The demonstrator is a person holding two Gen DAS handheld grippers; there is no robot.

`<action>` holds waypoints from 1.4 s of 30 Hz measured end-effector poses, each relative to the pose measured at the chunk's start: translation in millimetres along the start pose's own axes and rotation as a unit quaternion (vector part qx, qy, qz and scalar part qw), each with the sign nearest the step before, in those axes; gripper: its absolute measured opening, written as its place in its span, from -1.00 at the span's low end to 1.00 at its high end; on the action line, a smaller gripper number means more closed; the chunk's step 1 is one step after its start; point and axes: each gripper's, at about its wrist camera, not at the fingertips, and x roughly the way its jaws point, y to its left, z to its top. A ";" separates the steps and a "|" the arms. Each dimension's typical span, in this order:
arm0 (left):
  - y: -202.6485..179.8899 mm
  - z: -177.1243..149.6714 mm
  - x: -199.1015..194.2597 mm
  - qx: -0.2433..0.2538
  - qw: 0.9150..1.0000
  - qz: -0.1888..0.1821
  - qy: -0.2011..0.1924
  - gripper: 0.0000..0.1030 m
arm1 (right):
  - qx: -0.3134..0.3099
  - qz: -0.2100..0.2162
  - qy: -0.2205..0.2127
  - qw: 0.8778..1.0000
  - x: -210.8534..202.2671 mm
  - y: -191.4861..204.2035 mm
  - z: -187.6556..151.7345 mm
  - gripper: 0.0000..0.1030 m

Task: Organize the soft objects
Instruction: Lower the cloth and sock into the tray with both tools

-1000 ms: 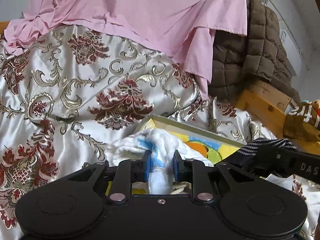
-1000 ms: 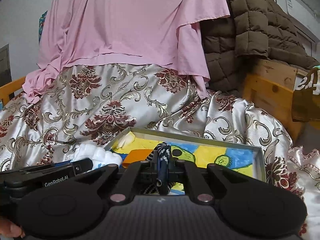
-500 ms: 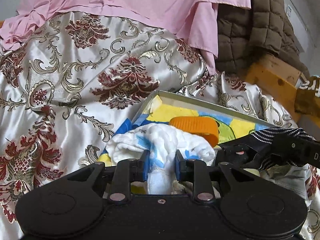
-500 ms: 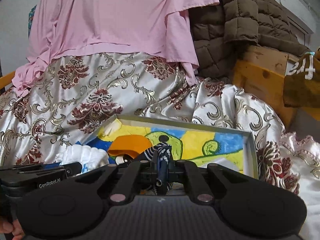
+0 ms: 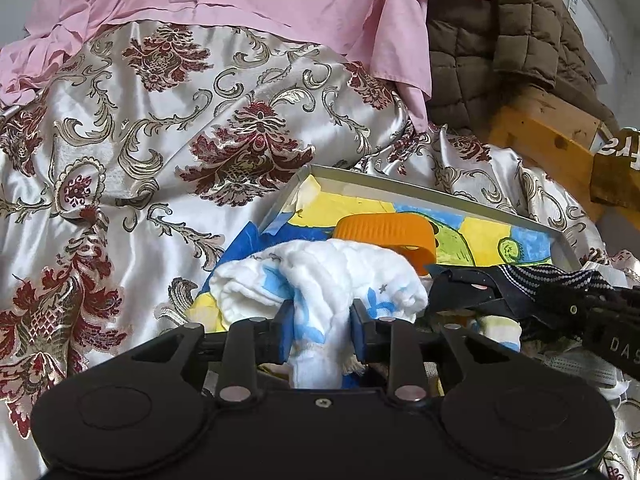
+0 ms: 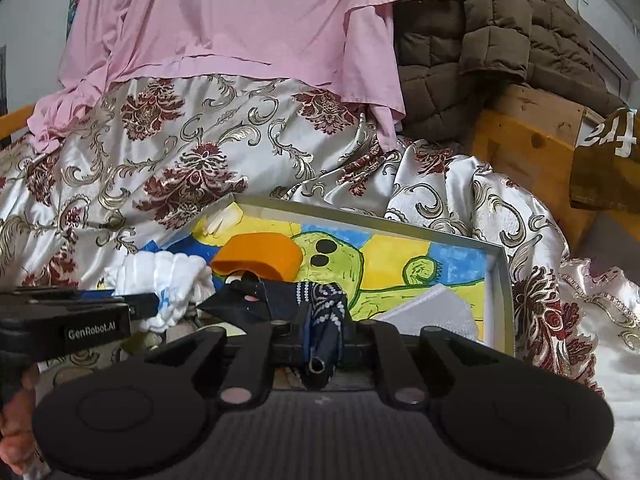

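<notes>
Left wrist view: the left gripper [image 5: 322, 330] has a bunched white-and-blue cloth [image 5: 316, 280] between its jaws, which are opening while the pads still touch the fabric. Just ahead sits the painted tray [image 5: 440, 196], with one orange cap [image 5: 386, 232] in it. I'd get right over the tray before fully letting go.

Right wrist view: the right gripper [image 6: 322, 334] is opening too, with one dark dotted cloth [image 6: 320, 308] hanging between the jaws, over the tray's near edge. One white folded piece [image 6: 436, 308] lies to its right. So three soft items, one cap, one tray.
</notes>
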 end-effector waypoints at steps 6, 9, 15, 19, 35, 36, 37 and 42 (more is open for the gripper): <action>-2.2 -2.7 -4.3 0.011 1.000 0.004 -0.002 -0.27 | -0.003 0.001 -0.007 1.000 -4.3 -0.1 -4.9 -0.26; -3.7 -3.7 -7.3 0.016 1.000 0.006 -0.004 -0.15 | -0.008 0.003 -0.007 1.000 -6.4 0.6 -7.3 -0.02; -9.5 -9.5 -18.2 0.042 0.999 0.007 -0.029 0.06 | -0.020 -0.007 -0.018 1.000 -13.2 3.0 -11.2 0.32; -14.6 -12.4 -24.8 0.049 0.998 0.005 -0.043 0.21 | -0.018 -0.011 -0.026 0.999 -18.1 -0.1 -11.6 0.45; -10.6 -13.9 -41.3 0.041 0.997 0.021 -0.060 0.78 | -0.006 -0.034 -0.051 0.998 -34.1 -10.0 -14.0 0.95; -9.6 -13.9 -42.9 0.036 0.997 0.023 -0.063 0.84 | -0.004 -0.036 -0.053 0.998 -35.3 -10.6 -14.3 0.99; -8.5 -14.1 -44.5 0.031 0.997 0.024 -0.065 0.85 | -0.001 -0.039 -0.055 0.998 -36.8 -12.0 -14.8 0.99; -6.7 -14.7 -48.9 0.018 0.997 0.024 -0.066 0.92 | 0.008 -0.050 -0.062 0.997 -42.0 -18.4 -16.0 0.99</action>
